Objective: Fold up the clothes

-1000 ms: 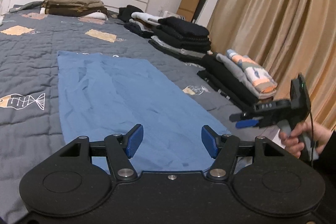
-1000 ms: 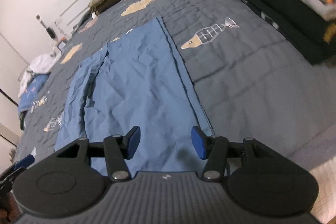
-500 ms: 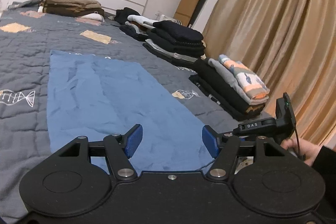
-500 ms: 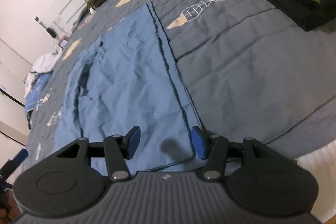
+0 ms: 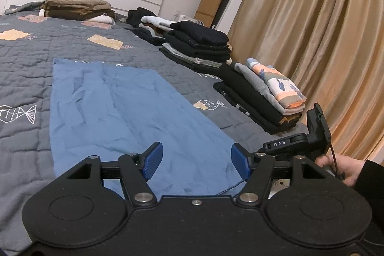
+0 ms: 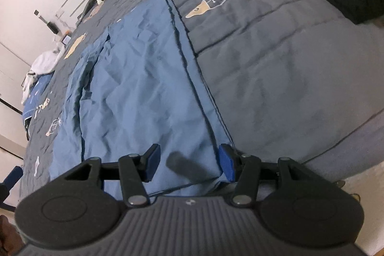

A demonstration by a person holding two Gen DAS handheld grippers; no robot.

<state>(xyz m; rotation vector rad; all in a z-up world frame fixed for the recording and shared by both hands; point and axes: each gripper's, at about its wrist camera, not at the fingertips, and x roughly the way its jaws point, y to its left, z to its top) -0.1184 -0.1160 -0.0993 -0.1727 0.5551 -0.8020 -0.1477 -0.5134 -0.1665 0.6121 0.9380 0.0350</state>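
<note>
A blue garment [image 5: 124, 112] lies flat in a long strip on the grey quilt, wrinkled, one layer folded over another along its length [image 6: 144, 88]. My left gripper [image 5: 196, 163] hovers open over the garment's near hem, blue pads wide apart, nothing between them. My right gripper [image 6: 189, 162] is open too, low over the near right corner of the garment, its right pad at the seam edge. In the left wrist view the right gripper's body [image 5: 297, 143] shows at the right, held by a hand [image 5: 340, 167].
Stacks of folded dark clothes [image 5: 201, 44] and a pile topped by a patterned piece [image 5: 273, 88] line the bed's right side. Folded brown bedding [image 5: 76, 7] lies by the headboard. Tan curtains [image 5: 324, 28] hang at right. The quilt [image 6: 288, 64] drops off at the bed edge.
Both grippers have drawn back and lowered toward the garment's near hem; the right gripper now sits over the near right corner. Both stay open.
</note>
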